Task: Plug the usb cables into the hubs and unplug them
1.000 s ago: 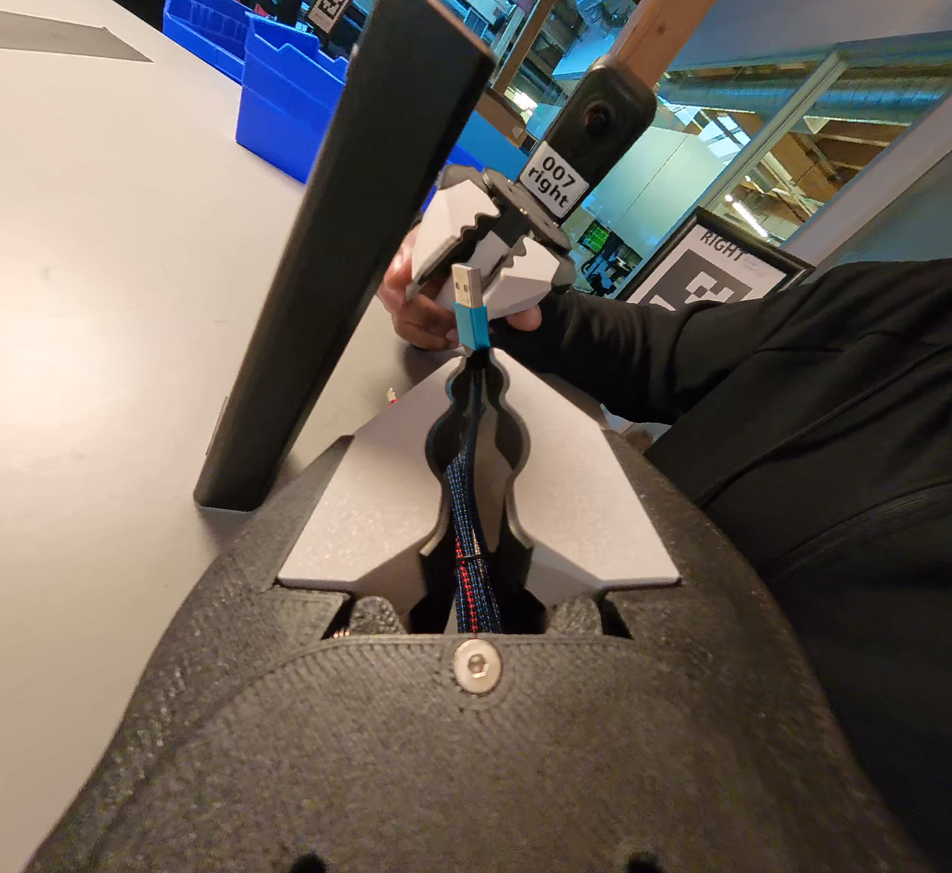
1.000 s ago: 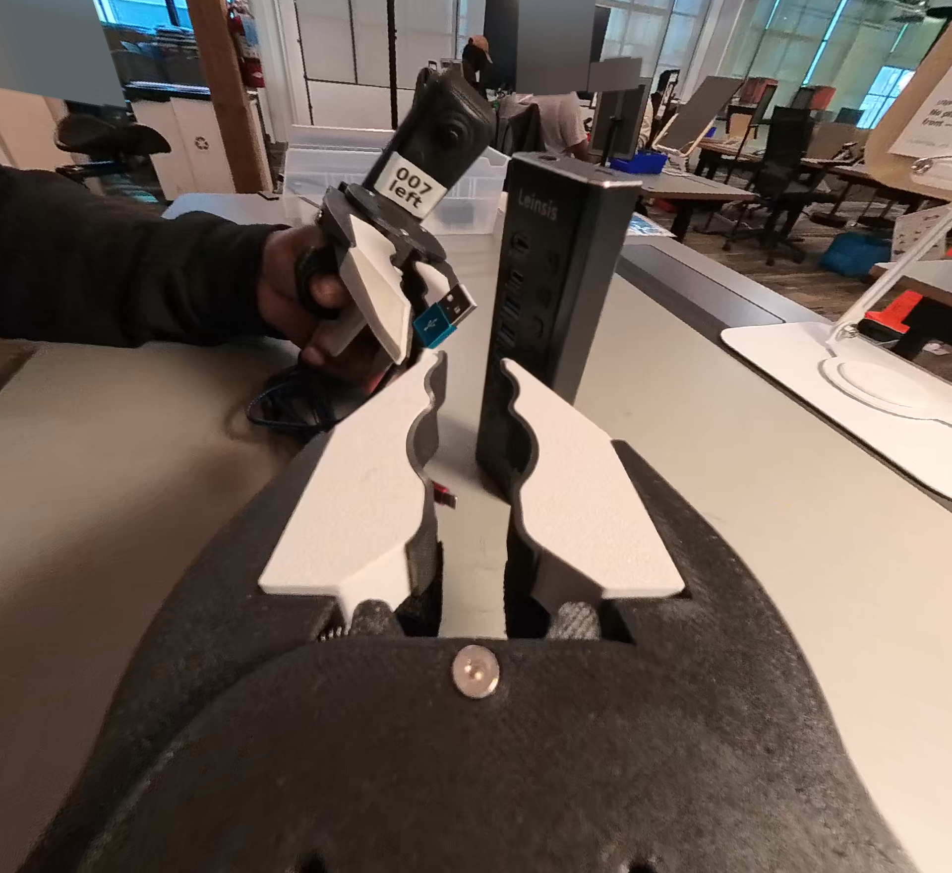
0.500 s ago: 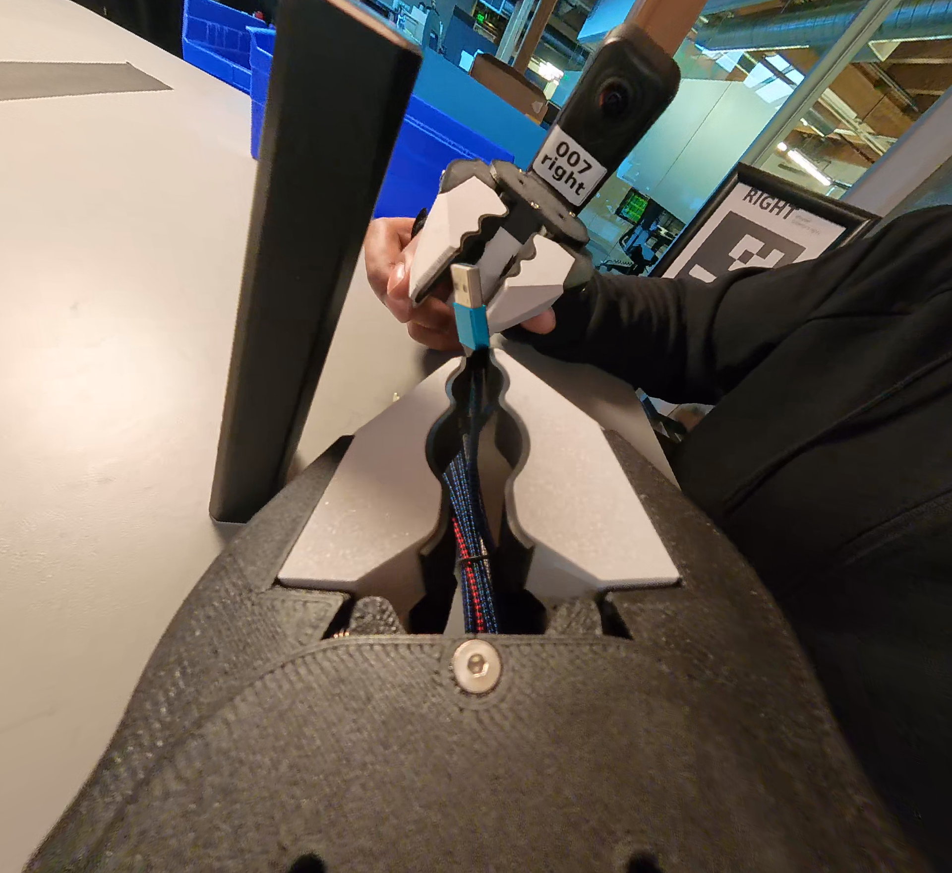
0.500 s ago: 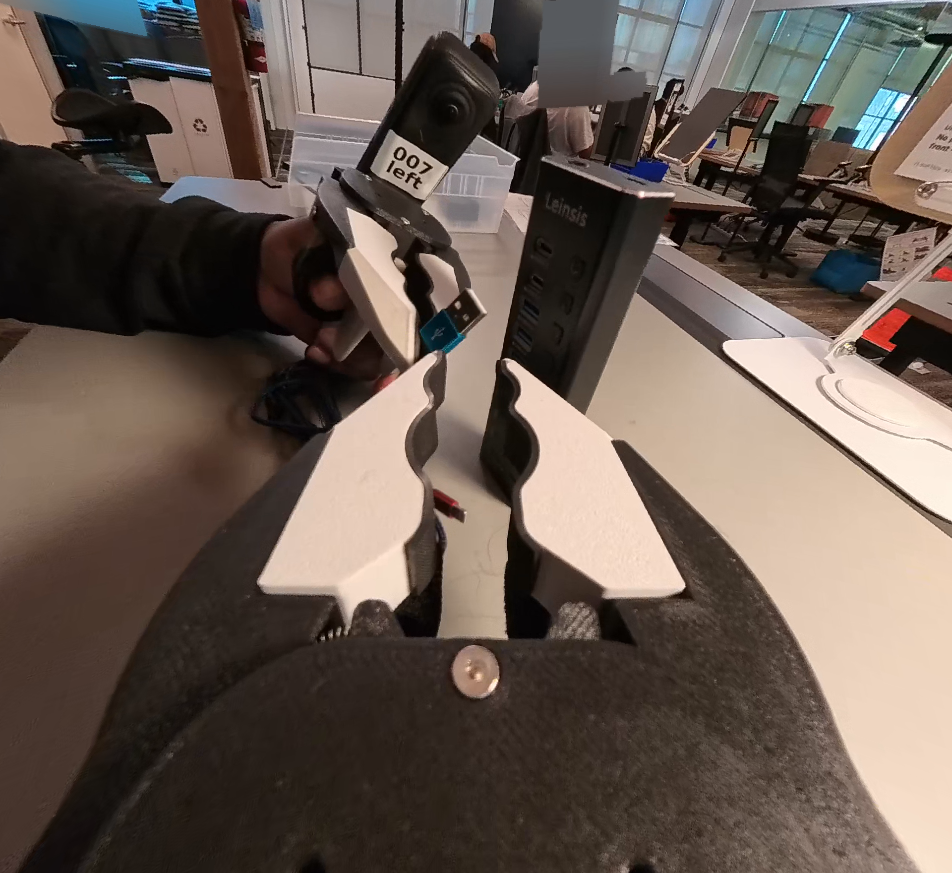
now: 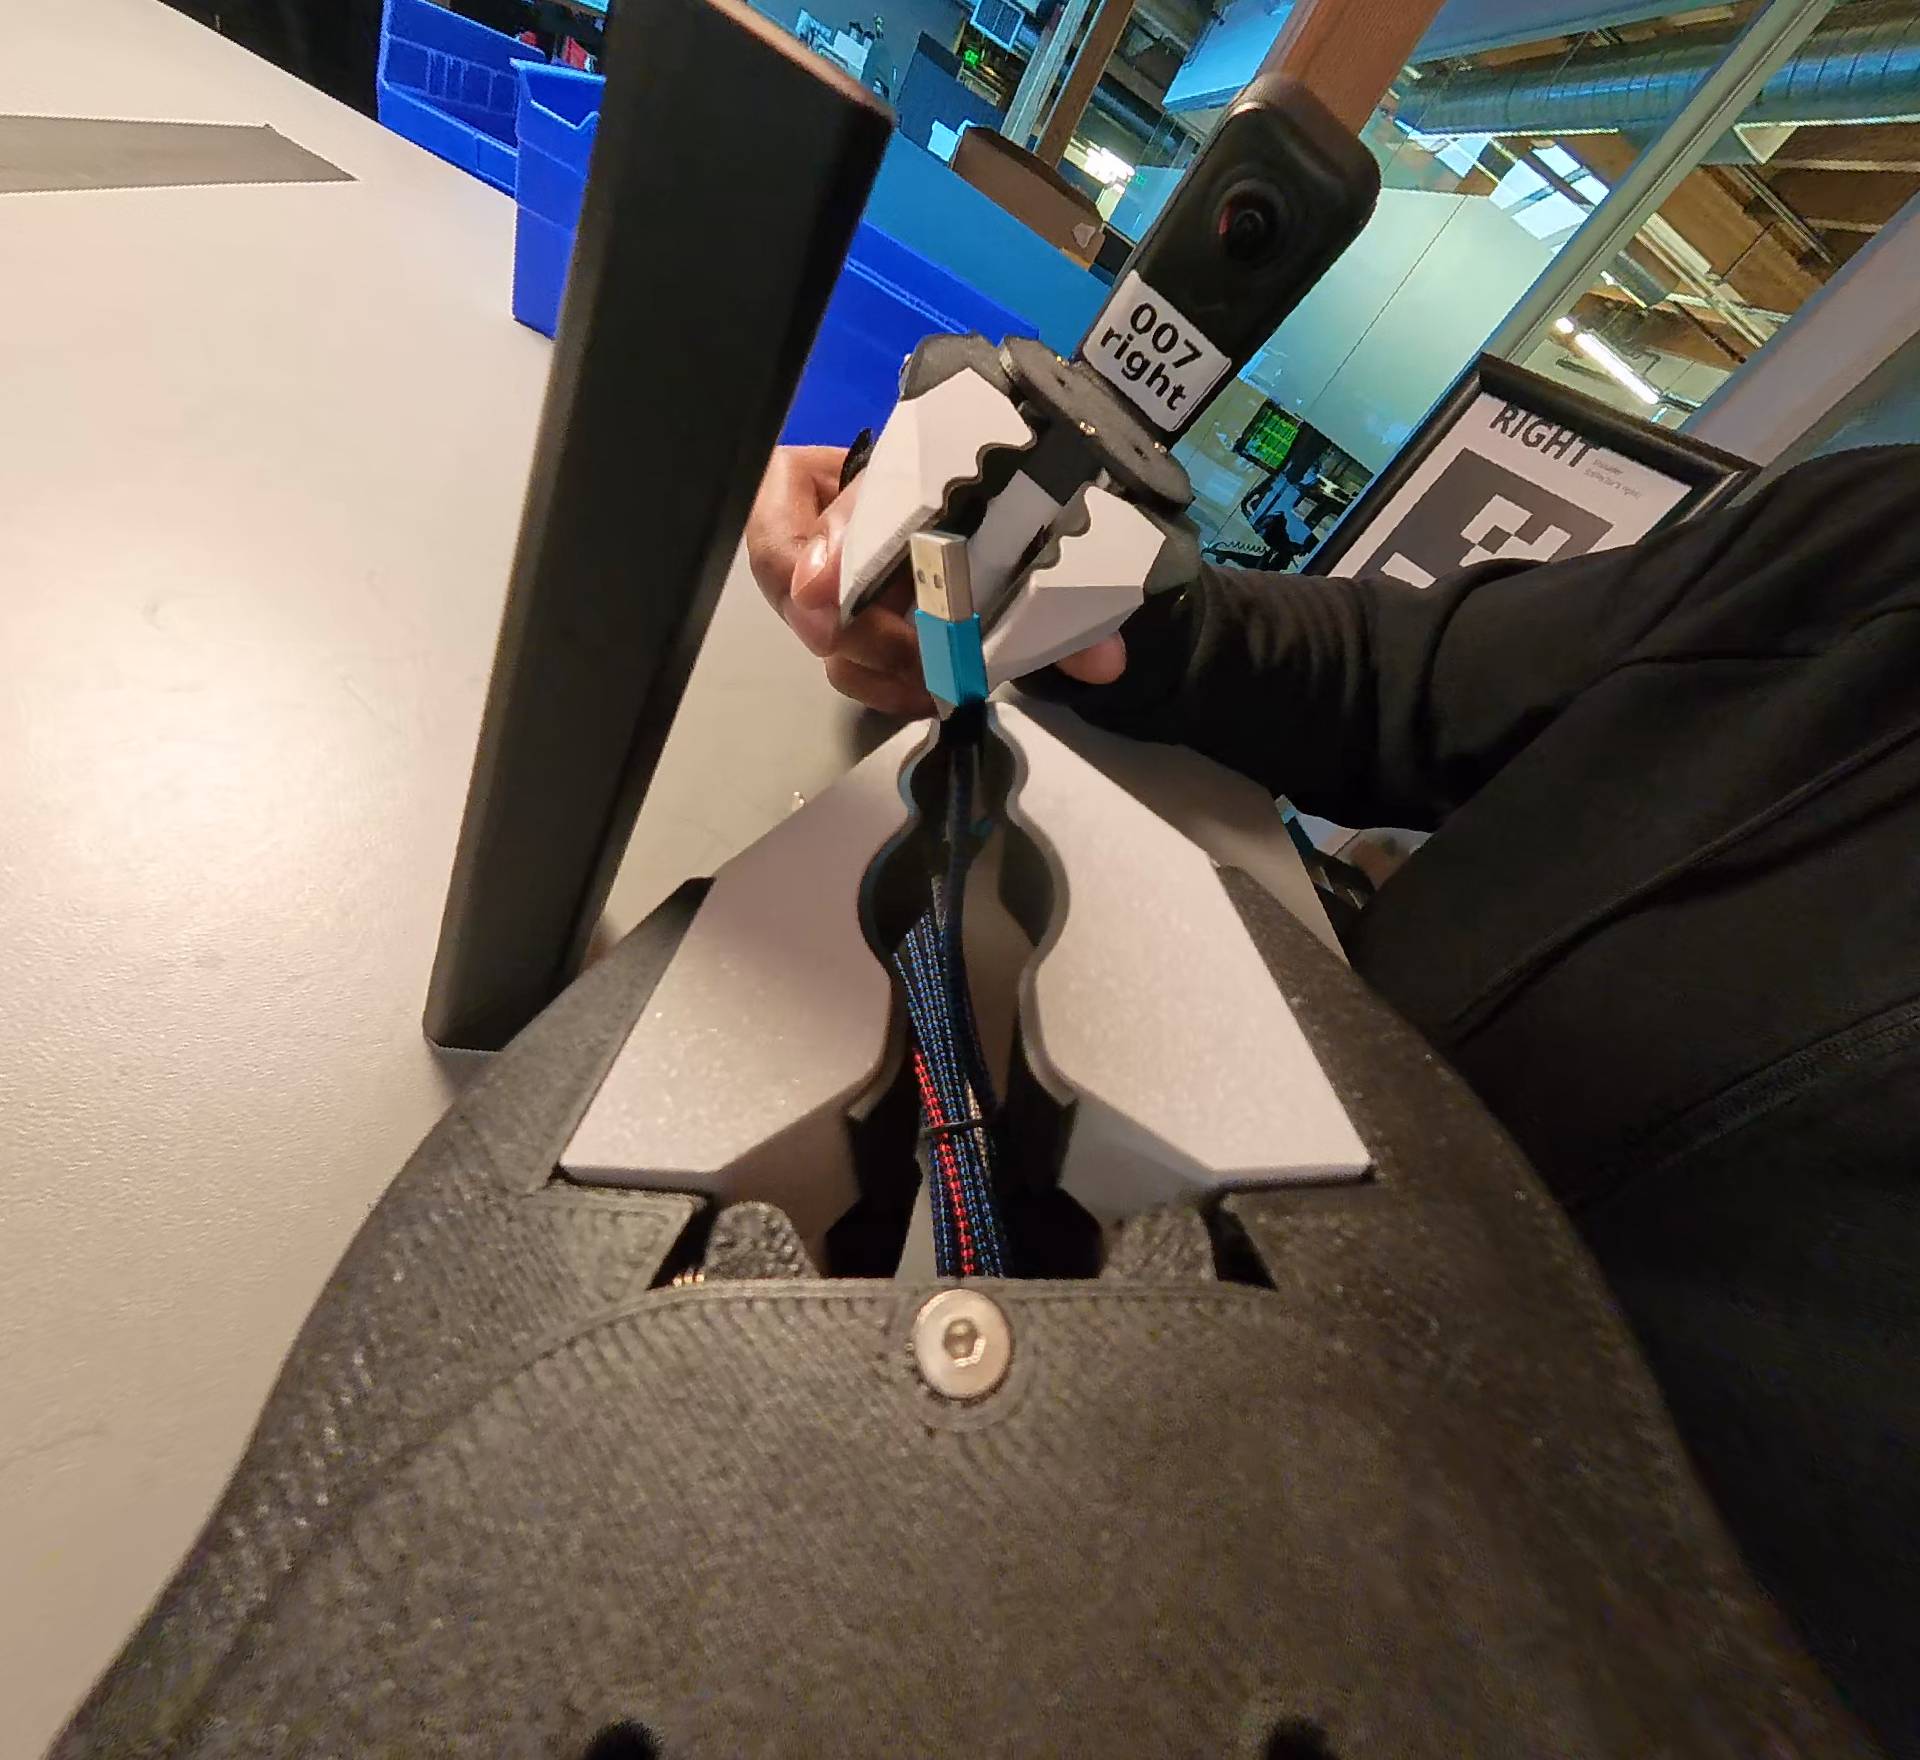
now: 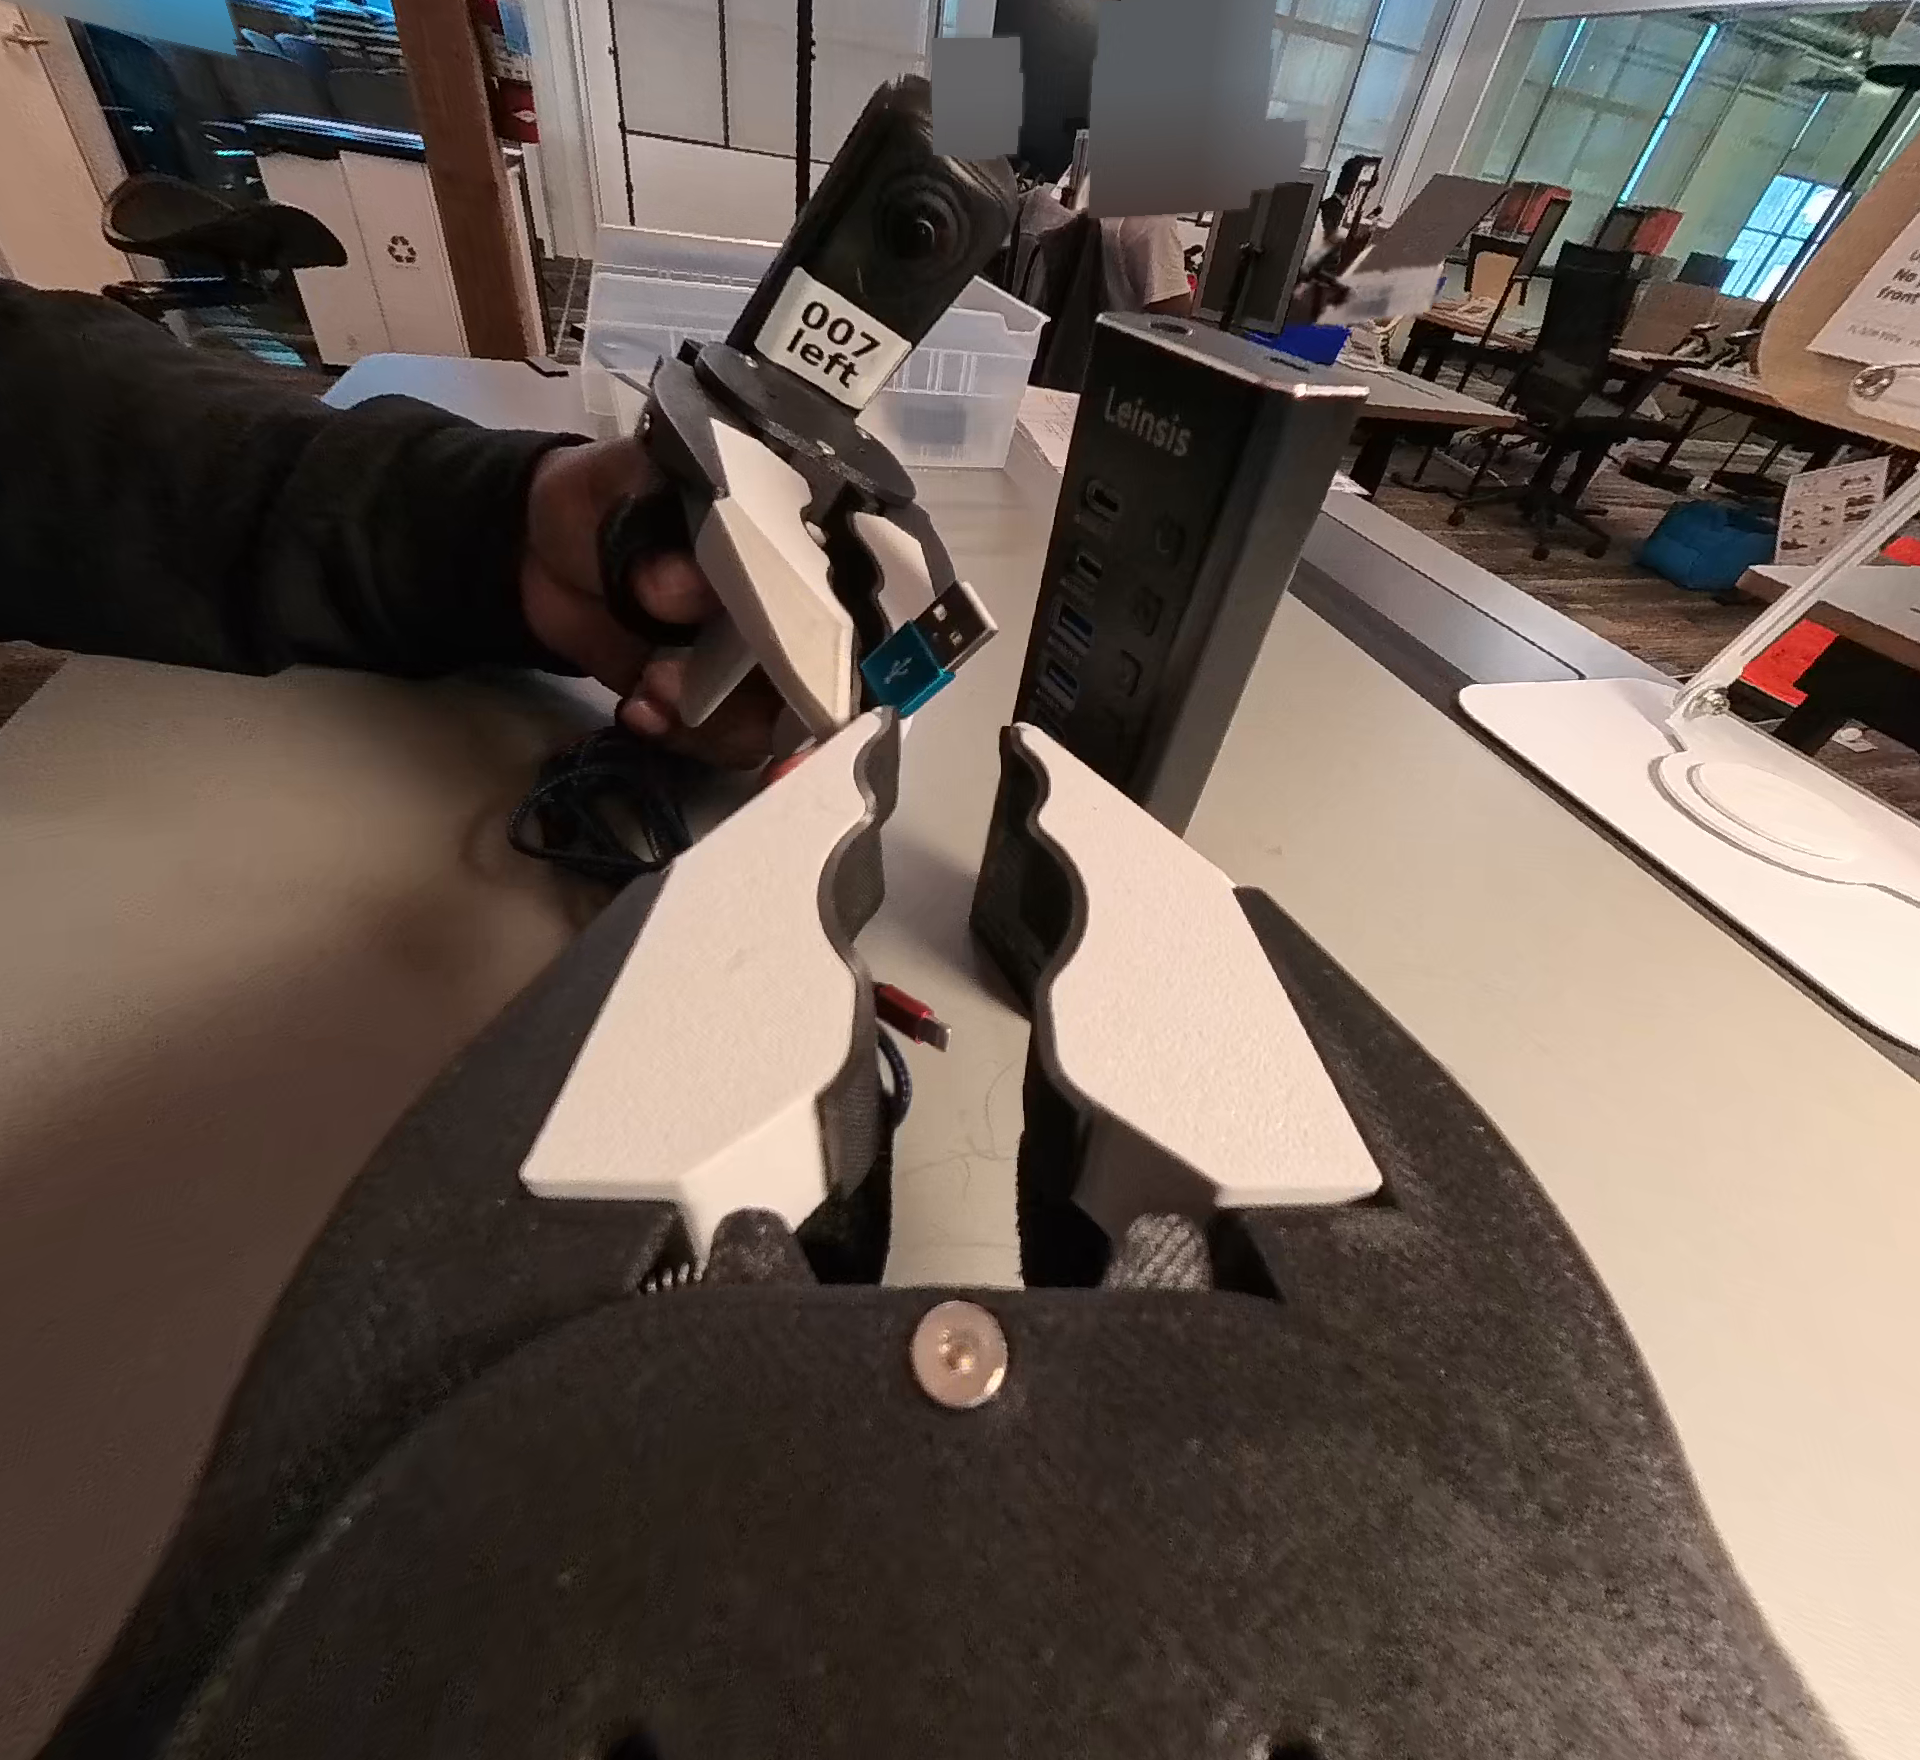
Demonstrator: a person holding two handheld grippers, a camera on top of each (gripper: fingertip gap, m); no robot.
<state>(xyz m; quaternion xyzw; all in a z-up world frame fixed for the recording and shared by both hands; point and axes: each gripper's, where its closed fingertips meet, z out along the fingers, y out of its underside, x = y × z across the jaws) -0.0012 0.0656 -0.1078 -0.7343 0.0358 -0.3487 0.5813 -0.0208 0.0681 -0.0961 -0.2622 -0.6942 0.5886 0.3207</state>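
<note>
The blue-shelled USB plug (image 5: 951, 640) is pinched at its cable by the left gripper (image 5: 961, 723), jaws closed on the braided cable (image 5: 956, 1139), and the metal tip is held up in the air, just beside the ported face of the black hub (image 6: 1164, 588). The hub is stood upright on the pale table (image 6: 1403, 1035). The right gripper (image 6: 943, 739) is held with jaws apart and nothing between them, a red-tipped plug (image 6: 914, 1012) lying on the table beneath.
</note>
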